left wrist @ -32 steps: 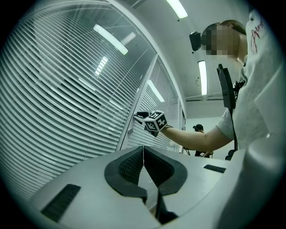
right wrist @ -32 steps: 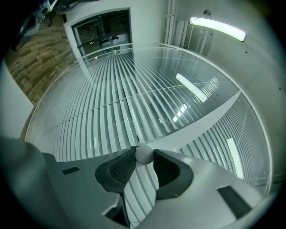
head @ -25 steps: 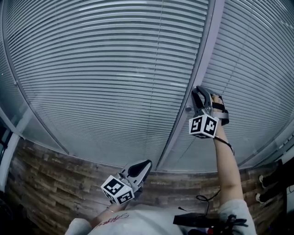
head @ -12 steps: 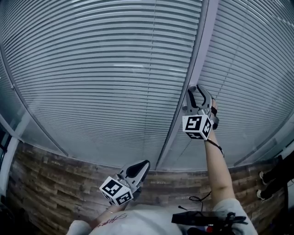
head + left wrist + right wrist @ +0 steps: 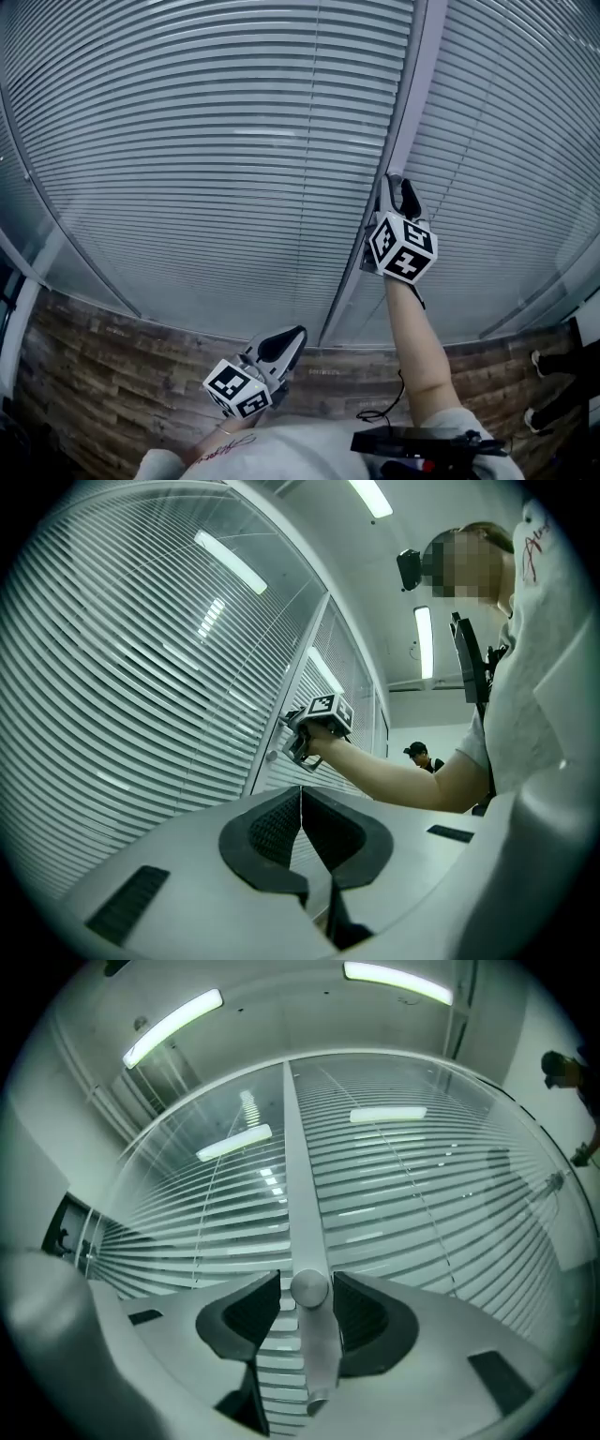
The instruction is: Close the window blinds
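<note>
Grey slatted window blinds point(image 5: 206, 141) hang behind glass on both sides of a pale upright frame post point(image 5: 412, 94). On that post sits a round metal knob point(image 5: 309, 1288). My right gripper point(image 5: 307, 1299) reaches up to the post, one jaw on each side of the knob; the jaws have just been opening and a thin gap shows at each pad. In the head view that gripper point(image 5: 392, 187) hides the knob behind its marker cube. My left gripper point(image 5: 296, 337) hangs low by the body, jaws shut with nothing between them point(image 5: 301, 794). The slats stand tilted, with light showing between them.
Wood-pattern floor point(image 5: 84, 375) runs below the glass wall. A black device point(image 5: 412, 441) hangs at the person's waist. Dark shoes point(image 5: 553, 375) stand at the right edge. Another person point(image 5: 419, 754) stands far off along the wall.
The right gripper has rolled about a quarter turn at the knob, its marker cube now facing the head camera, and its jaws have parted. The left gripper has stayed put.
</note>
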Available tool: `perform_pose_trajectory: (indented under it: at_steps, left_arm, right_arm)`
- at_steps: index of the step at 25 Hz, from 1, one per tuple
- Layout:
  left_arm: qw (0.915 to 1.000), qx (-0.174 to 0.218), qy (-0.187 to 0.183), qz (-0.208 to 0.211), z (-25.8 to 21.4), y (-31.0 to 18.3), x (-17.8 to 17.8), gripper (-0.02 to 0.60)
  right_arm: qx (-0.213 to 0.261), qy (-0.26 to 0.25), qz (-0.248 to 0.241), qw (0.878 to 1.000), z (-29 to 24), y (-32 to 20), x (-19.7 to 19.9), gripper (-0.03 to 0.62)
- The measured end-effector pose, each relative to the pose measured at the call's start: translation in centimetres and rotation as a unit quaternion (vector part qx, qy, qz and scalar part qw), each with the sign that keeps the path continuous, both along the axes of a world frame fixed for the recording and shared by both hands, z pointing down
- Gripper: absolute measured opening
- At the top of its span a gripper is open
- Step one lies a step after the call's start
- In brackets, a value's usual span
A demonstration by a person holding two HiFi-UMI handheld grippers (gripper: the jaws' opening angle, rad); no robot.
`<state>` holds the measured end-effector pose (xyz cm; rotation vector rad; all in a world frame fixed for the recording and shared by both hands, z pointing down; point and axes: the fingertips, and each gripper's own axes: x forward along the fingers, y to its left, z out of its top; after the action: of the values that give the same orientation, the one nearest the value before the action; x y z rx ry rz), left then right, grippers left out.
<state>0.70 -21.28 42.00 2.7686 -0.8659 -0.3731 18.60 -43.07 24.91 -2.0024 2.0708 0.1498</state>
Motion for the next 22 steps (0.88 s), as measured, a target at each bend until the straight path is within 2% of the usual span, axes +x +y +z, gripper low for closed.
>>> perform_pose_trajectory:
  at_steps: [4, 5, 9, 14, 19, 22]
  left_arm:
    - [1.0, 0.002, -0.002, -0.002, 0.3, 0.0, -0.3, 0.018]
    - [1.0, 0.001, -0.002, -0.003, 0.3, 0.1, -0.4, 0.018]
    - [1.0, -0.002, 0.0, -0.005, 0.8, 0.0, -0.7, 0.018]
    - [1.0, 0.0, 0.005, -0.001, 0.6, 0.1, -0.7, 0.018]
    - [1.0, -0.006, 0.006, 0.002, 0.0, -0.1, -0.3, 0.018]
    - [1.0, -0.004, 0.008, 0.003, 0.1, -0.1, -0.2, 0.018]
  right_arm:
    - [-0.009, -0.045, 0.006, 0.999, 0.1, -0.6, 0.4, 0.159]
    - [-0.008, -0.051, 0.009, 0.999, 0.2, -0.7, 0.6, 0.138]
    - [0.003, -0.039, 0.015, 0.999, 0.6, -0.9, 0.7, 0.133]
    - [0.0, 0.081, 0.029, 0.996, 0.0, -0.6, 0.1, 0.132]
    - [0.003, 0.189, 0.042, 0.981, -0.5, -0.8, -0.2, 0.132]
    - [0.003, 0.248, 0.049, 0.967, -0.4, -0.7, -0.6, 0.132]
